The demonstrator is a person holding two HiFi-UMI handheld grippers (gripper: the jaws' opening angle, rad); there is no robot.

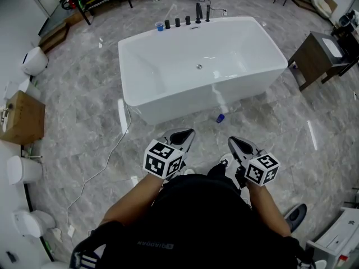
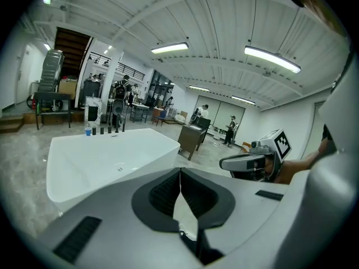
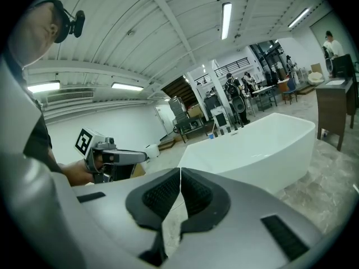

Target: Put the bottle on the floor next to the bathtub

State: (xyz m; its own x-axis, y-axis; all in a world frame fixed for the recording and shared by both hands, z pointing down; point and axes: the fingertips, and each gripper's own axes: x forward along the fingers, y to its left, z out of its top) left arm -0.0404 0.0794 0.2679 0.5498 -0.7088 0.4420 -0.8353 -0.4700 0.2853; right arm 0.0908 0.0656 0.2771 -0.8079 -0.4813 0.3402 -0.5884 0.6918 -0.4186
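- Clear plastic bottle with a blue cap [image 1: 220, 110] lies on the grey marble floor [image 1: 84, 122], just beside the near wall of the white rectangular bathtub [image 1: 168, 97]. Its see-through body is hard to separate from the tub's gloss; the cap is the only plainly read part. Whether the body touches the tub wall cannot be told.
- Neither gripper view takes in the bottle; the jaw housings fill the lower part of both.
- Left gripper [image 1: 185, 134] is held low in front of the person and aimed toward the tub. In its own view the ribbed black pads [image 2: 168, 192] meet at the tip, with nothing between them.
- Right gripper [image 1: 234, 142] is alongside it, apart from it and short of the bottle. Its pads [image 3: 193, 192] are likewise closed together and empty.
- The hands are mostly hidden behind the marker cubes; only the forearms show in the head view.
- Row of black tap fittings [image 1: 187, 20] stands on the tub's far rim, with a small blue cup [image 1: 160, 26] at its left end.
- White cable [image 1: 104, 170] trails across the floor left of the tub.
- Dark wooden cabinet [image 1: 313, 58] stands right of the tub, partly cut off by the edge.
- Brown cardboard box [image 1: 22, 116] sits at the left edge, among white fixtures that are only partly in frame.
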